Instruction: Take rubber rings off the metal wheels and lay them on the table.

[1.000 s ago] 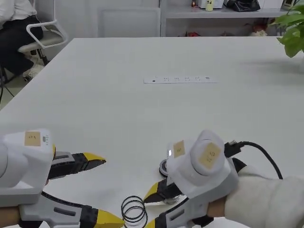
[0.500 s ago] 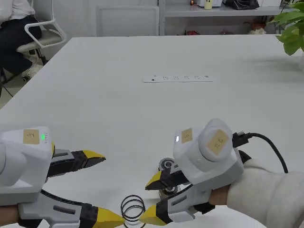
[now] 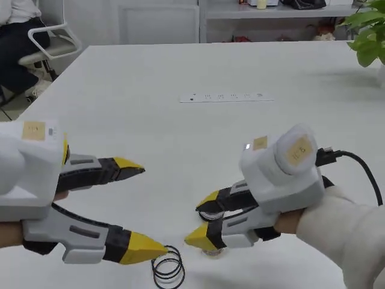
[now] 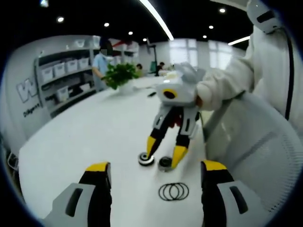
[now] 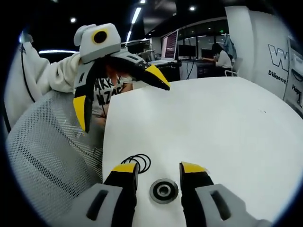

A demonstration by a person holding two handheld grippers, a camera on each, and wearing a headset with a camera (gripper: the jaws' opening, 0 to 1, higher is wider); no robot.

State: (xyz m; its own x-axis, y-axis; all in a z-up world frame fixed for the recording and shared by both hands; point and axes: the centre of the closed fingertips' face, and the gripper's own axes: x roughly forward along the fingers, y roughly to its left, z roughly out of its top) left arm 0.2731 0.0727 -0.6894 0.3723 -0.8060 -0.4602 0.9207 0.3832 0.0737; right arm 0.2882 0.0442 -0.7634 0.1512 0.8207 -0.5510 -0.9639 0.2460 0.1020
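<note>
Bright, even overhead light fills the head view, so the white table (image 3: pixel 180 72) looks pale and nearly shadowless, with only soft grey smudges beneath the left gripper (image 3: pixel 151 209) and right gripper (image 3: pixel 195 221) and a faint patch at the far right. Both gripper views are fisheye pictures that bow straight lines near their borders, darker overall, with ceiling light strips (image 4: pixel 158 21) glaring white against a black ceiling. Their far backgrounds are soft and slightly blurred, while the near tabletop is sharp.
</note>
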